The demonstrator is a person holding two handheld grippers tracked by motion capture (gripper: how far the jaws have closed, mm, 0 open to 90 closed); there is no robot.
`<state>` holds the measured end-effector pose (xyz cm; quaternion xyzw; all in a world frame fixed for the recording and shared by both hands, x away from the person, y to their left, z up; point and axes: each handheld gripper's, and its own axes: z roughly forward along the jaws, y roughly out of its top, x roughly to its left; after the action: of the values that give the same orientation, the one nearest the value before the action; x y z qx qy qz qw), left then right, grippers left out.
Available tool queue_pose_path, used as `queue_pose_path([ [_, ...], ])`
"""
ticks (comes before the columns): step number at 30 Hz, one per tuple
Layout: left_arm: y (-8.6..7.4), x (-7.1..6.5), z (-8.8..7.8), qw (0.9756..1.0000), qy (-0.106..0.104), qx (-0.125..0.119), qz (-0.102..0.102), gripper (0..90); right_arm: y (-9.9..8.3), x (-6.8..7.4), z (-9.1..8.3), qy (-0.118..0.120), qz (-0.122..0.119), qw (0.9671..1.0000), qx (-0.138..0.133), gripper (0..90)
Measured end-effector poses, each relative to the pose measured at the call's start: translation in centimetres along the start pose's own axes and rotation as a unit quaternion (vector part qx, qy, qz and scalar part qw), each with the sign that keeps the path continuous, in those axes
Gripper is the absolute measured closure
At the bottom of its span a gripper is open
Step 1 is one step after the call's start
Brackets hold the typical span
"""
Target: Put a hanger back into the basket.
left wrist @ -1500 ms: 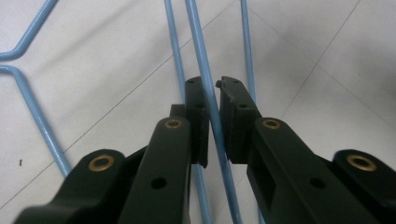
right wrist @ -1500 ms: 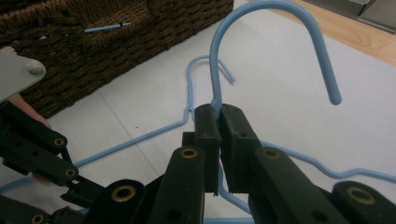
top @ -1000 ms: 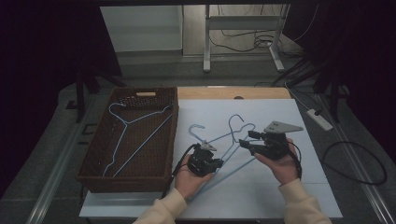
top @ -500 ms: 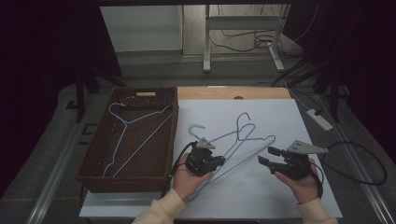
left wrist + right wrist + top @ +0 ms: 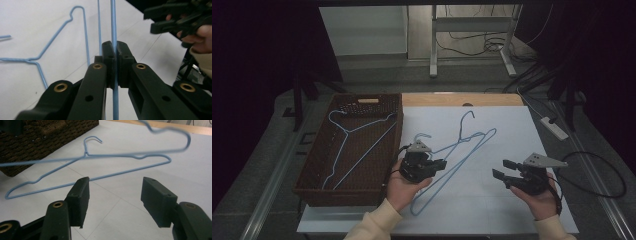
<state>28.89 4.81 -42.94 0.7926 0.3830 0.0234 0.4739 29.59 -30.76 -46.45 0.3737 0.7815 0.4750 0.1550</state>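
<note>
While the left tongs are clamped on the thin wire of a blue hanger, the right tongs stand open with nothing between the pads; their jaws have just been opening. In the left gripper view the wire runs straight up between the two black pads, which press on it from both sides. The held hanger reaches up and away from the left tongs toward the middle of the white surface, its hook pointing to the far edge. A second blue hanger lies flat on the surface under and beside it, its hook near the basket. The right tongs sit well apart from both, off to the right.

In the right gripper view the lifted hanger is blurred and cut off at the top edge, while the lying one is sharp beyond the open pads. From the high view the two hangers cross, and where one wire ends and the other starts is hard to make out near the left hand. The right hand partly covers its gripper.

Three blue hangers can be counted: two on the surface and a third hanger inside the brown wicker basket at the left. There is one basket and two pairs of tongs.
</note>
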Motion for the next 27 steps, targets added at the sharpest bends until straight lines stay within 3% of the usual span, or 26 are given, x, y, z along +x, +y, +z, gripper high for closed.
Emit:
queue_pose_path([
  [12, 1.1, 1.6, -5.4, 0.9987, -0.001, -0.051, -0.008, 87.2, -0.3, 0.0, 0.7, -0.003, -0.004, 0.9998, 0.021, 40.1],
  [20, 0.9, 4.1, -9.8, 0.9962, 0.016, -0.082, -0.023, 87.3, -0.5, -0.2, 1.0, -0.006, -0.004, 0.9996, 0.028, 40.1],
  [27, 0.0, 7.0, -13.7, 0.9927, 0.043, -0.106, -0.039, 87.3, -0.5, -0.3, 1.2, -0.006, -0.004, 0.9994, 0.033, 39.9],
])
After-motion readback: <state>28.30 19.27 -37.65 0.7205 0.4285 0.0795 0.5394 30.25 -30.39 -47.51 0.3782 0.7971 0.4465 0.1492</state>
